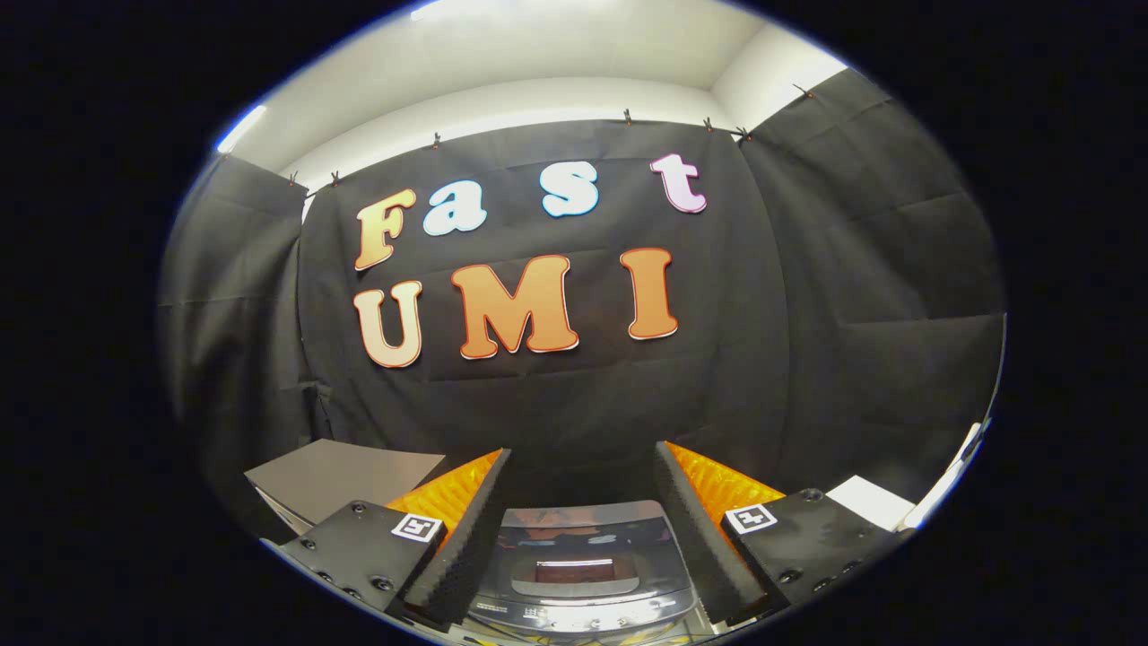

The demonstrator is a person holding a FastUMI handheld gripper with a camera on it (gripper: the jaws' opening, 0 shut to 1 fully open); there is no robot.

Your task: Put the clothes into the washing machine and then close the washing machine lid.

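Between the two spread fingers [466,529] of the gripper [583,502] sits the washing machine [583,574], seen from above, its glossy dark lid [583,552] lying flat and closed, reflecting light. Gripper is released, nothing held; the jaws stand wide apart, flanking the machine's left and right sides. Machine's control strip faces near, lid stretches toward the far wall. Left of the fingers: a grey flat panel [345,475]. Right: a white surface [865,502].

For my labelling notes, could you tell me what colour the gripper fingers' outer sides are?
Orange, ribbed, on both fingers; clearest in the gripper view.
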